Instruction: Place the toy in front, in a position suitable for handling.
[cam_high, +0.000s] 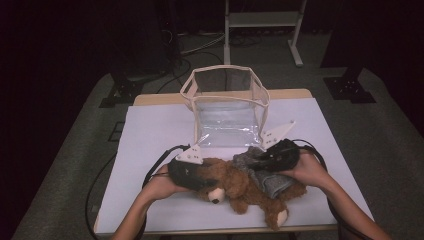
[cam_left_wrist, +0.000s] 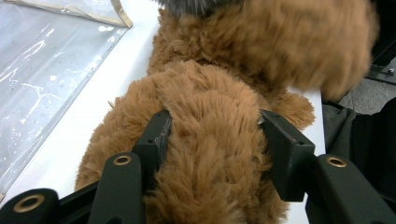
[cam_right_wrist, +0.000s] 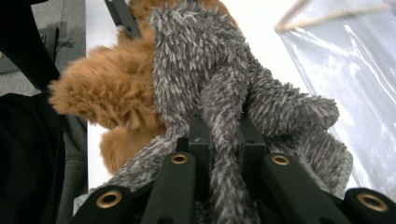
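Note:
A brown teddy bear (cam_high: 235, 186) lies on the white table (cam_high: 150, 130) near its front edge. A grey fluffy cloth (cam_high: 270, 182) is draped over the bear's right side. My left gripper (cam_high: 206, 180) comes in from the left and is shut on the bear. In the left gripper view its two jaws press into the brown fur (cam_left_wrist: 210, 93) from both sides of my left gripper (cam_left_wrist: 219, 140). My right gripper (cam_high: 256, 162) reaches in from the right. In the right gripper view my right gripper (cam_right_wrist: 224, 135) is shut on a fold of the grey cloth (cam_right_wrist: 201, 56), with the bear (cam_right_wrist: 107, 88) behind.
A clear plastic bag (cam_high: 227, 107) with beige trim stands open just behind the bear, also seen as clear plastic bag (cam_left_wrist: 42, 60) and clear plastic bag (cam_right_wrist: 345, 60). Cables trail off the table's left and right. A metal frame (cam_high: 262, 20) stands on the floor beyond the table.

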